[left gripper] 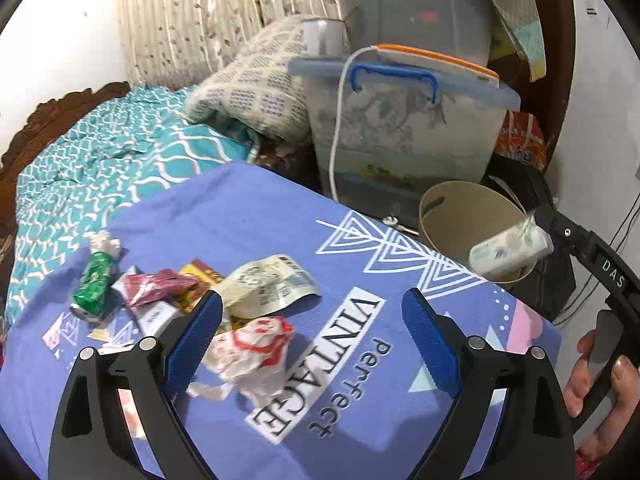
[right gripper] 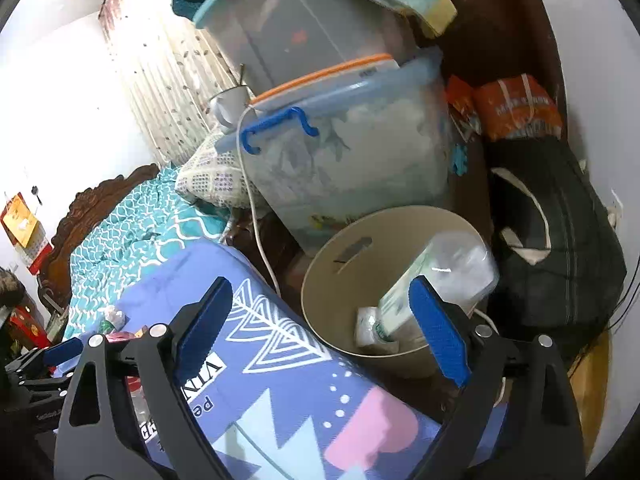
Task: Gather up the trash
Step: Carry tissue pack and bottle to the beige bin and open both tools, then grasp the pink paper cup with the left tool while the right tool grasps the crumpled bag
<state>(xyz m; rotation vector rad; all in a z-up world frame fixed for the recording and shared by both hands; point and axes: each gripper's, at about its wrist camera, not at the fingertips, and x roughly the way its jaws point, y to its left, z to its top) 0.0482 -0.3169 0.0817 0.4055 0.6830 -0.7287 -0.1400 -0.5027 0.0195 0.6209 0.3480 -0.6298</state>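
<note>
Purple blanket (left gripper: 256,216), patterned pillow (left gripper: 256,84), clear storage box (left gripper: 400,132).

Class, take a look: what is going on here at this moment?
A person with a gripper in each hand is clearing trash off a purple blanket into a beige bin. The right gripper stands open above the bin, with a plastic bottle at the bin's mouth. The left gripper is open above a crumpled wrapper; a green can and other packets still lie there.
</note>
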